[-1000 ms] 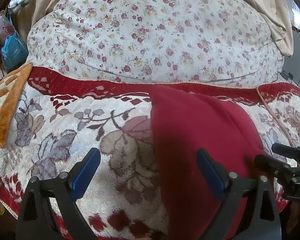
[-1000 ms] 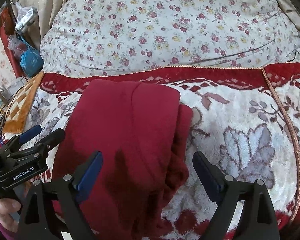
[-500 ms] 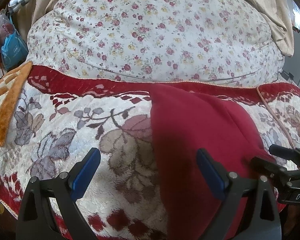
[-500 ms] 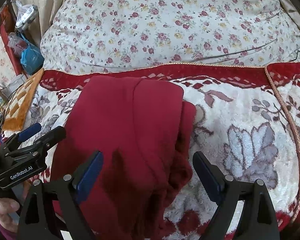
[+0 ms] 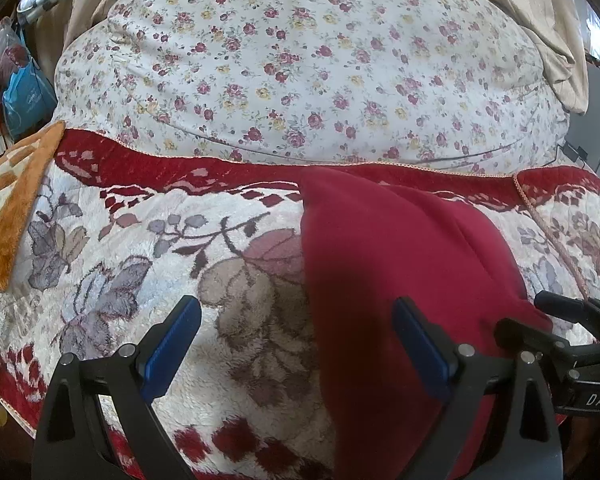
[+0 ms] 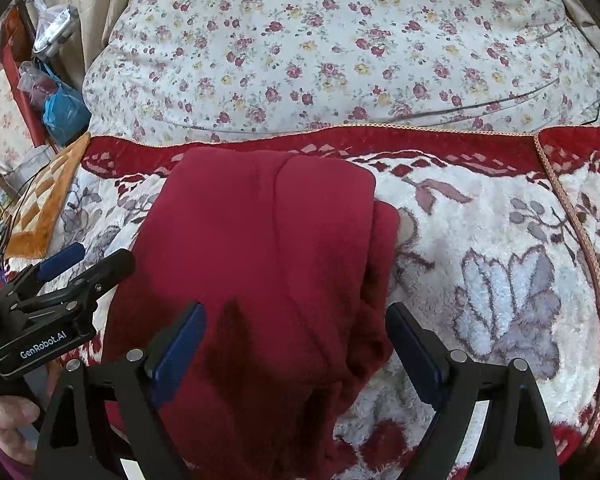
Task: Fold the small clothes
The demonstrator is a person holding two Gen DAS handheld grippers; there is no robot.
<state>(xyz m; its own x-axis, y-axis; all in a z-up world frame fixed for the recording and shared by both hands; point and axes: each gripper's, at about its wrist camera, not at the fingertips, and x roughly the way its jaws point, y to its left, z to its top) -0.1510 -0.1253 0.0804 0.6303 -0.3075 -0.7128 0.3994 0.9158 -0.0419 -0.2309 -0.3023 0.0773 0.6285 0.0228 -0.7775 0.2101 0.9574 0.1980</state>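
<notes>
- While my left tongs (image 5: 296,344) gape wide, the folded red garment (image 5: 400,264) lies on the floral blanket (image 5: 148,264), under their right finger.
- My right tongs (image 6: 296,344), spread, hover straddling its near right edge.

A fluffy white blanket (image 5: 148,280) with a red border and big grey and brown leaves covers the bed. Behind it sits a big puffy quilt (image 5: 308,64) with little red and yellow roses, touching the blanket's red edge. At the far left are an orange and white checked mat (image 5: 8,216), a blue plastic bag (image 6: 66,114) and beige curtains (image 5: 540,16).
</notes>
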